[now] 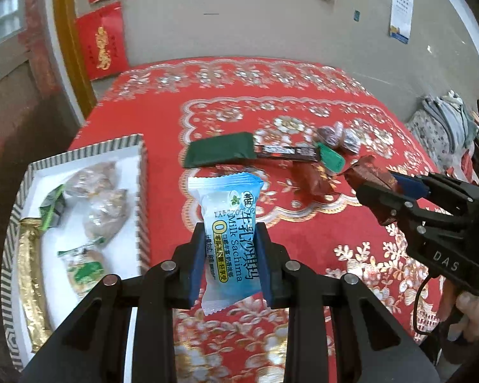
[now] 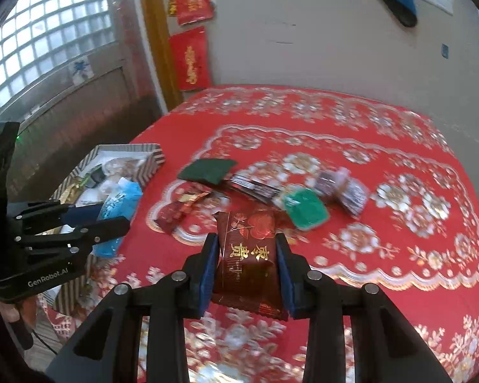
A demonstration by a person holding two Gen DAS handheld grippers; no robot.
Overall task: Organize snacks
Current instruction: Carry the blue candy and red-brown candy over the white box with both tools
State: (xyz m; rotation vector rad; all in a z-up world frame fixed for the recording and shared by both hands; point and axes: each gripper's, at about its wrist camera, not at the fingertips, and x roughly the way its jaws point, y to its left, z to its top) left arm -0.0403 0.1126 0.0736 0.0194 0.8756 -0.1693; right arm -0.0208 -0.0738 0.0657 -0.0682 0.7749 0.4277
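Note:
My left gripper [image 1: 230, 239] is shut on a blue Milk Sachima packet [image 1: 231, 223] and holds it above the red tablecloth, just right of the striped tray [image 1: 142, 191]. My right gripper [image 2: 246, 250] is shut on a dark red gold-printed snack packet [image 2: 247, 255] above the cloth. Each gripper shows in the other's view: the right one [image 1: 375, 188], the left one [image 2: 111, 215]. Loose snacks lie mid-table: a dark green packet [image 1: 220, 153], a brown stick [image 1: 287, 153], a green packet [image 2: 305, 209], a small red packet [image 2: 178, 210].
The striped tray holds several wrapped snacks and a gold packet [image 1: 32, 281]. Clear-wrapped dark sweets [image 2: 341, 188] lie behind the green packet. A wall with red paper decorations [image 1: 102, 44] rises behind the table. Folded cloth [image 1: 444, 124] lies off the table's right edge.

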